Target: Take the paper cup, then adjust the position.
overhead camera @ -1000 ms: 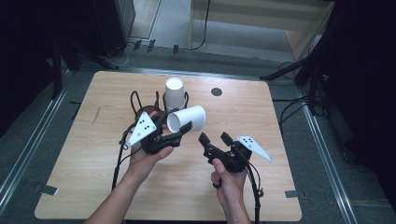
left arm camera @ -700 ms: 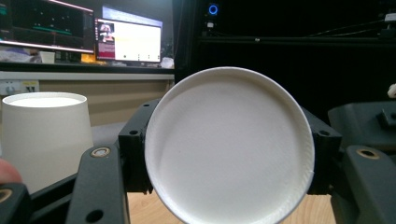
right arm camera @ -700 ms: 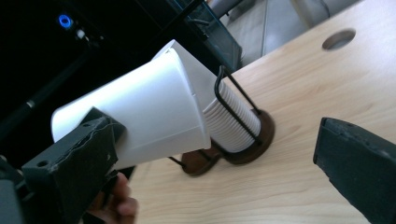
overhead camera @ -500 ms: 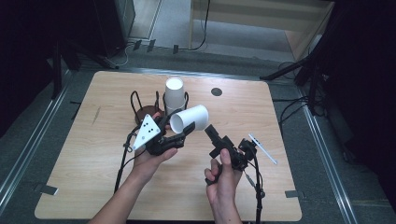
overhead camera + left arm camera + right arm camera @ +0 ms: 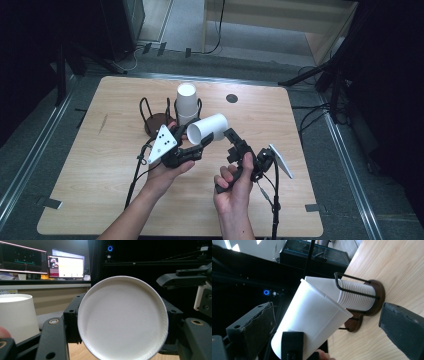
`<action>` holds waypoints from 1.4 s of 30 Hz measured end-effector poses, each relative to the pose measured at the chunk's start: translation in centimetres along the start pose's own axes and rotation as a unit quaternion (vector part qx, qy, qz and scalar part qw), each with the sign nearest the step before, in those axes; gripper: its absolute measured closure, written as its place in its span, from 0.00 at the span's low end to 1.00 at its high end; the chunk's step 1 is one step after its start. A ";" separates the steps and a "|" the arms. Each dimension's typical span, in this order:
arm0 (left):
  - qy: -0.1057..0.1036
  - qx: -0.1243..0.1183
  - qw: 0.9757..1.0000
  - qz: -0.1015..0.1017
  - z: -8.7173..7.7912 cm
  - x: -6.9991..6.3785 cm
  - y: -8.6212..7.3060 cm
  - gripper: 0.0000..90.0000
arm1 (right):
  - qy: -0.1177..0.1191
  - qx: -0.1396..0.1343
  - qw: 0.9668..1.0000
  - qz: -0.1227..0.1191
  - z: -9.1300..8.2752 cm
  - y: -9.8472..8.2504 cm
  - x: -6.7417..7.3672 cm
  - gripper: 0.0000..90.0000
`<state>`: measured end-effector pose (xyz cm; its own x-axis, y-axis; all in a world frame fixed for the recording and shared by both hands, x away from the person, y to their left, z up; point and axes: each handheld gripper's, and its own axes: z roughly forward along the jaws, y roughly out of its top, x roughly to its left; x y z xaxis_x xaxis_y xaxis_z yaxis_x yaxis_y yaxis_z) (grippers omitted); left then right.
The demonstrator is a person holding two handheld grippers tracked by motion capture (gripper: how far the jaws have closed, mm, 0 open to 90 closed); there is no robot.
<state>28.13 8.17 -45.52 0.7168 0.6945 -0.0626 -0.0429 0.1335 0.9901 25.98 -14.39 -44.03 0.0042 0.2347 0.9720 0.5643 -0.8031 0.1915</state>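
Wooden table: bearing the whole set-up, lying bare toward the near edge where the forearms are coming in.

Cup holder: a dark round-based wire rack, standing toward the far side of the table so the cups are staying upright and in reach. One bay is empty; the other is holding the stack.

Stack of white paper cups: sitting nested inside the wire loops, mouth up; the ribbed rims are showing in the right gripper view.

Single paper cup: being held off the table, lying on its side in front of the stack, mouth toward the person, probably lifted clear for handing over.

Left gripper: its jaws are clamping the cup near the rim, one on each side of the open mouth.

Right gripper: its jaws have just been opening and are standing wide apart, flanking the cup wall without pressing it, seemingly lining up to take it.
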 end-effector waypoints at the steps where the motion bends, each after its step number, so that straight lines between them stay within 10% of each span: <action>1: 0.000 -0.004 1.000 0.000 0.0 0.0 0.1 0.40 | -0.002 0.000 1.000 0.009 0.1 0.0 0.0 0.01; 42: -0.020 -0.010 0.999 0.033 0.1 -1.3 -0.4 0.40 | 0.027 0.052 0.986 0.156 3.2 -0.4 -0.2 0.01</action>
<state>27.27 7.17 -45.78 0.7398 0.6727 0.0077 -0.1039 0.1029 0.9893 28.40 -12.40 -44.71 0.1490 -0.0459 0.9878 0.6238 -0.7708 -0.1299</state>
